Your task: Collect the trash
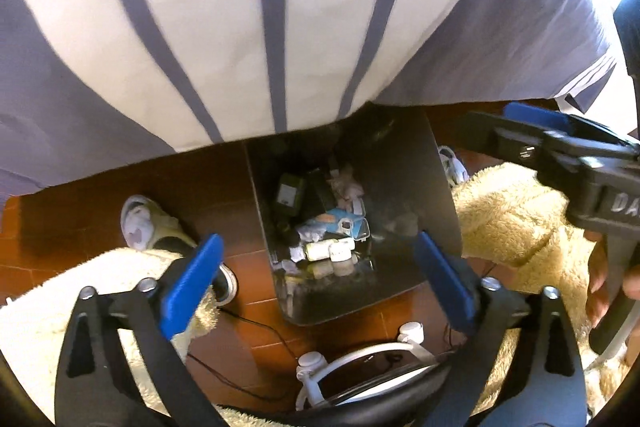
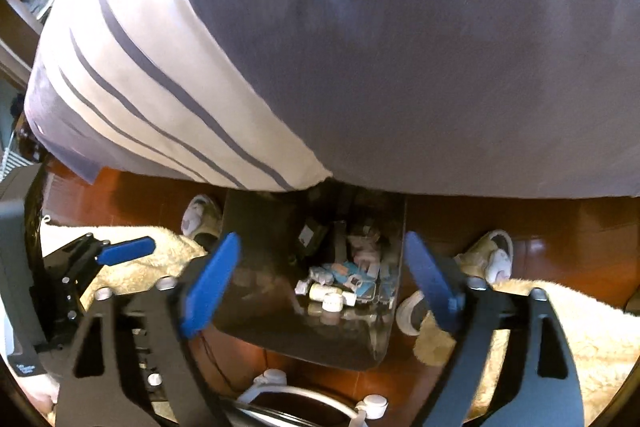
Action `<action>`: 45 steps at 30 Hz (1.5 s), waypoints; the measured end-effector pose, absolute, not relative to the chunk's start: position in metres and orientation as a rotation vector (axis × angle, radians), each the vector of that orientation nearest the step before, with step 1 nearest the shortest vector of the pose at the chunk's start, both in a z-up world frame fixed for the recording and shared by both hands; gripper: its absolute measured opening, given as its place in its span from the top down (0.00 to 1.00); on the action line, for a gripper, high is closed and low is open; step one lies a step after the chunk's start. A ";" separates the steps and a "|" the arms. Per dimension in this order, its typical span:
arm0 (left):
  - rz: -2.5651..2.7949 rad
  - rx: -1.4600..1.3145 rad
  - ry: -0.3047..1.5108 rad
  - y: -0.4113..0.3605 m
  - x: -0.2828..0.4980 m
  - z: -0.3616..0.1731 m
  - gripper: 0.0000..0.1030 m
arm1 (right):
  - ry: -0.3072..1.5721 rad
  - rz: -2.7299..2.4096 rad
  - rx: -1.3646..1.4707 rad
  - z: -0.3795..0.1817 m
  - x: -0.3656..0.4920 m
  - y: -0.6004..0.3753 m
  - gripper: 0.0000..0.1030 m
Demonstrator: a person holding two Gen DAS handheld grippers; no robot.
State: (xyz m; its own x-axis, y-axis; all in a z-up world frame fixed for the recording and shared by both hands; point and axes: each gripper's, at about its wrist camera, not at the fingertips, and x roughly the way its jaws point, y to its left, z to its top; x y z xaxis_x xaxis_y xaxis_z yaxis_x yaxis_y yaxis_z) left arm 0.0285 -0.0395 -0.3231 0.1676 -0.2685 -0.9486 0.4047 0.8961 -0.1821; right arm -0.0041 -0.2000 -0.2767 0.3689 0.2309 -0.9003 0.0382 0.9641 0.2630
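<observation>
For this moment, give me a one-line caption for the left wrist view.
Left gripper, fingers open and empty, above a dark trash bin of discarded scraps.

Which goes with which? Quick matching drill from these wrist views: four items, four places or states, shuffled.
Items:
1. trash bin
2. left gripper
3. striped bedding
4. slipper

States:
A. hangs over the bin's far end
B. on the floor tiles, left of the bin
C. open, nothing between its fingers
D. dark, holds mixed litter

Pairs: 1-D, 2-C, 3-A, 4-B
</observation>
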 end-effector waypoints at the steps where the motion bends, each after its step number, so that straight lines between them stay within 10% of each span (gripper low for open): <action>1: -0.477 0.122 1.310 -0.038 0.028 -0.319 0.08 | 1.182 0.124 0.259 -0.272 -0.005 -0.202 0.04; 26: -0.352 0.059 0.606 -0.002 -0.005 -0.026 0.08 | 0.589 -0.040 0.084 -0.024 -0.061 -0.230 0.03; 45: -0.274 0.030 0.239 0.010 -0.060 0.081 0.08 | 0.205 -0.150 0.094 0.091 -0.122 -0.247 0.03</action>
State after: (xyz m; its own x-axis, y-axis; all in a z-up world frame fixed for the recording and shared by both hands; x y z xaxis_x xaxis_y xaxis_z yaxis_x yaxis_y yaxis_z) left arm -0.0600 0.0099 0.0806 0.9348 -0.2641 -0.2374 0.2712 0.9625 -0.0030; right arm -0.1224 -0.2465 0.0908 0.9680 -0.1385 -0.2094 0.1577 0.9844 0.0780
